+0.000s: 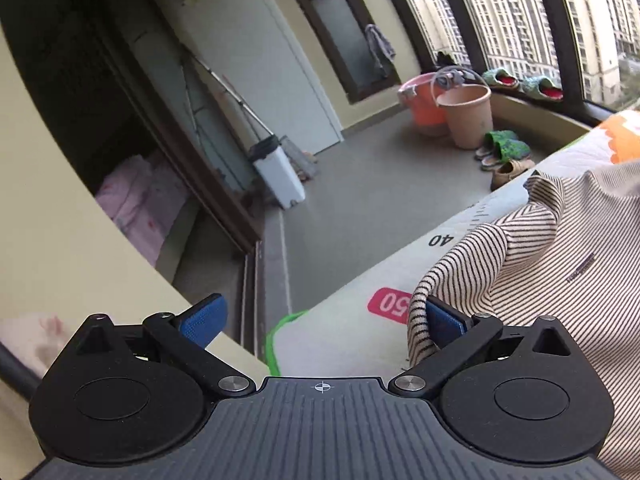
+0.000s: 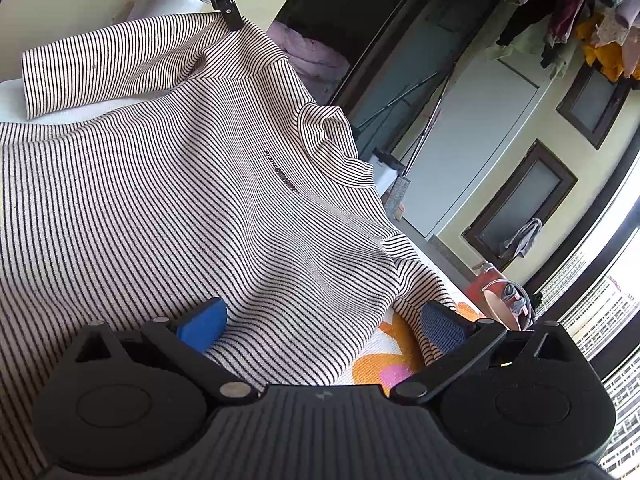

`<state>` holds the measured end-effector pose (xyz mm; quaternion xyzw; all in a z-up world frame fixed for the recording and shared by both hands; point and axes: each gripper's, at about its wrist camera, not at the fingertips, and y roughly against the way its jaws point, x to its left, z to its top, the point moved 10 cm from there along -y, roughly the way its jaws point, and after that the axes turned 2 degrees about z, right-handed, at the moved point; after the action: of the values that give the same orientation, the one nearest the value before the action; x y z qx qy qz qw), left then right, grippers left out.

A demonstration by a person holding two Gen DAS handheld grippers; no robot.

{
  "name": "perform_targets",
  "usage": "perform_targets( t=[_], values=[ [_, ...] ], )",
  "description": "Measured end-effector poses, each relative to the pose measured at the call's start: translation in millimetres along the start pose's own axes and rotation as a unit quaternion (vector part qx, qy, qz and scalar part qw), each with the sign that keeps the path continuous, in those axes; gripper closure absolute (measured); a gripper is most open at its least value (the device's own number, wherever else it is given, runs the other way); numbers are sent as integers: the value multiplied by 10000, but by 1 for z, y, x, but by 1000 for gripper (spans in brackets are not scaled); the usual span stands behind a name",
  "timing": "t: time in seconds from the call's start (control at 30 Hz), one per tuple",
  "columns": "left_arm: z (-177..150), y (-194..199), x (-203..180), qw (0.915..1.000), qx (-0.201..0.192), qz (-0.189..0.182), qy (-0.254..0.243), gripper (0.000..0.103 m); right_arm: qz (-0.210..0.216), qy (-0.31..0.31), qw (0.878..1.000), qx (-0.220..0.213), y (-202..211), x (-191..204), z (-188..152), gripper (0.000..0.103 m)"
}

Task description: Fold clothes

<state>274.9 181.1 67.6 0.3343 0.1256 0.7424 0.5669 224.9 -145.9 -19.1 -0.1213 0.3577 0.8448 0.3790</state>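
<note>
A cream sweater with thin dark stripes [image 2: 180,184] lies spread on a padded mat [image 1: 352,320], with its high collar [image 2: 328,140] toward the room and one sleeve [image 2: 104,64] stretched out. My left gripper [image 1: 324,320] is open at the sweater's shoulder edge, its right pad [image 1: 444,322] against the fabric [image 1: 552,280]. It also shows in the right wrist view [image 2: 228,8] at the far shoulder. My right gripper [image 2: 324,322] is open over the near shoulder, the fabric between its jaws.
The mat has printed numbers and an orange pattern [image 2: 384,344]. Beyond it lie a grey floor [image 1: 360,168], two buckets [image 1: 464,116], slippers [image 1: 500,148], a mop bucket [image 1: 280,176] and a sliding door frame [image 1: 192,152]. Clothes hang above [image 2: 580,12].
</note>
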Motion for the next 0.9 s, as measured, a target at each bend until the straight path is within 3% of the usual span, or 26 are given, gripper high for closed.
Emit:
perform_targets(
  t=[0.07,0.13,0.17,0.2,0.27,0.3,0.43,0.53,0.63,0.7,0.77,0.83,0.9],
  values=[
    [-4,-5,15,9973,114,-123,710,0,-4,-13,10000,4,-1,2,4,0],
    [1,-5,43,9849,-206,-24,1721,0,-30,-16,10000,11,-2,6,11,0],
    [4,-3,59,9735,-439,3,2242,0,-41,-17,10000,13,-3,8,13,0],
    [8,2,77,9567,-728,-85,2817,0,-52,-13,10000,11,-2,8,13,0],
    [11,9,94,9329,-1005,-398,3436,0,-78,8,10000,-2,-1,7,10,0],
    [13,12,94,9303,-1003,-616,3473,0,-91,17,10000,-12,0,7,9,0],
    [-6,32,43,9596,-556,-1031,2559,0,-154,48,9999,-45,1,10,10,0],
    [-37,54,-18,9641,-179,-1673,2053,0,-197,68,9998,-34,2,14,14,0],
    [-74,68,-70,9718,66,-1862,1446,0,-215,36,9998,12,3,16,16,0],
    [-93,67,-88,9850,121,-1553,741,0,-243,53,9997,15,4,18,17,0],
    [-107,56,-92,9963,133,-824,-197,0,-257,59,9997,22,6,19,17,0],
    [-113,49,-78,9951,-9,-1,-989,0,-285,54,9996,25,6,19,16,0],
    [-112,53,-42,9836,-211,1128,-1395,0,-345,84,9994,-3,9,20,15,0]
  ],
)
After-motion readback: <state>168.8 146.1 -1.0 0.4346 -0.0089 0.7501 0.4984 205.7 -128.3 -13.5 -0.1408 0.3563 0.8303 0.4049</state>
